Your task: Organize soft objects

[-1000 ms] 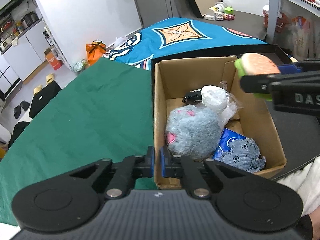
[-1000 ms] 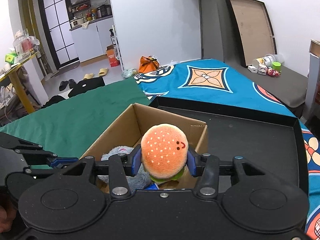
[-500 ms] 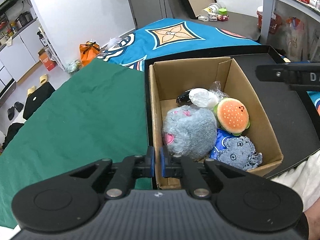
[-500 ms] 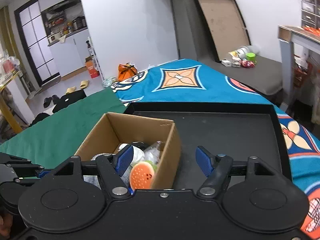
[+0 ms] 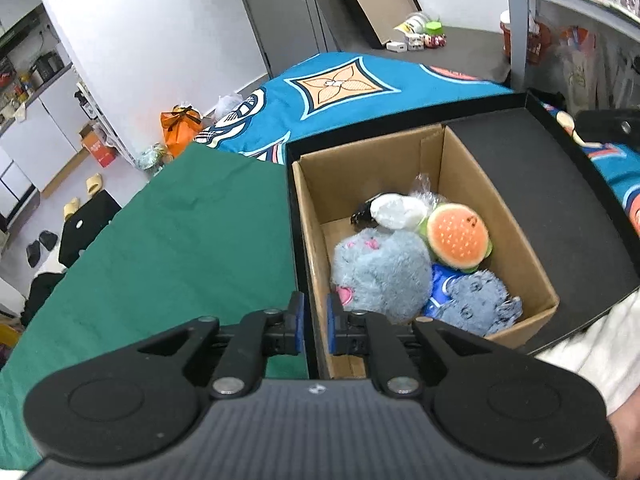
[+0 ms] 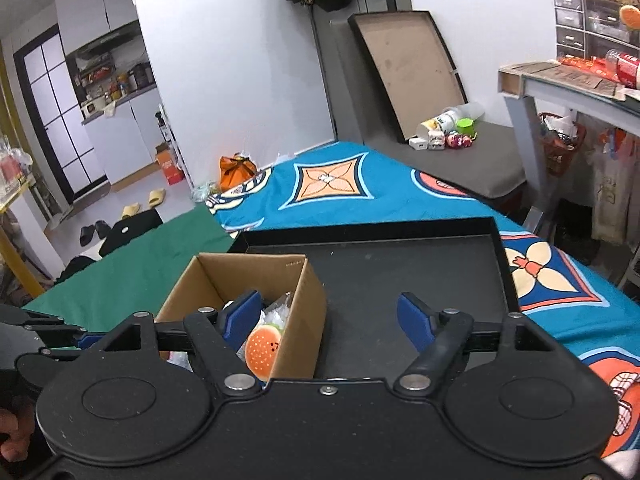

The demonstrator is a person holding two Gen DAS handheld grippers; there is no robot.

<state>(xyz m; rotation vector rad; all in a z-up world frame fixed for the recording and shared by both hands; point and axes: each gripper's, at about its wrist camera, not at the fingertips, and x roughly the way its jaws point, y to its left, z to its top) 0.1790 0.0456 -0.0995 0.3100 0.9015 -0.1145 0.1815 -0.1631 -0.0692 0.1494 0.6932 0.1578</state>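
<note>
A cardboard box point(image 5: 516, 240) stands at the left end of a black tray point(image 5: 560, 200). Inside lie a burger plush point(image 5: 458, 236), a grey-blue fluffy plush point(image 5: 380, 272), a blue denim-like plush point(image 5: 476, 300) and a white item in clear plastic point(image 5: 396, 210). My left gripper point(image 5: 315, 324) is shut on the box's near left wall. My right gripper point(image 6: 330, 316) is open and empty, above the tray to the right of the box point(image 6: 300, 312); the burger plush point(image 6: 262, 350) shows in the box below its left finger.
The tray point(image 6: 400, 272) lies on a blue patterned cloth point(image 6: 332, 180), with a green cloth point(image 5: 180, 240) to its left. A grey table point(image 6: 560, 80) with clutter stands at the right. Shoes and bags lie on the floor at the back left.
The right gripper opened and dropped the burger plush into the box, then drew back and up to the right. The left gripper kept its hold on the box wall.
</note>
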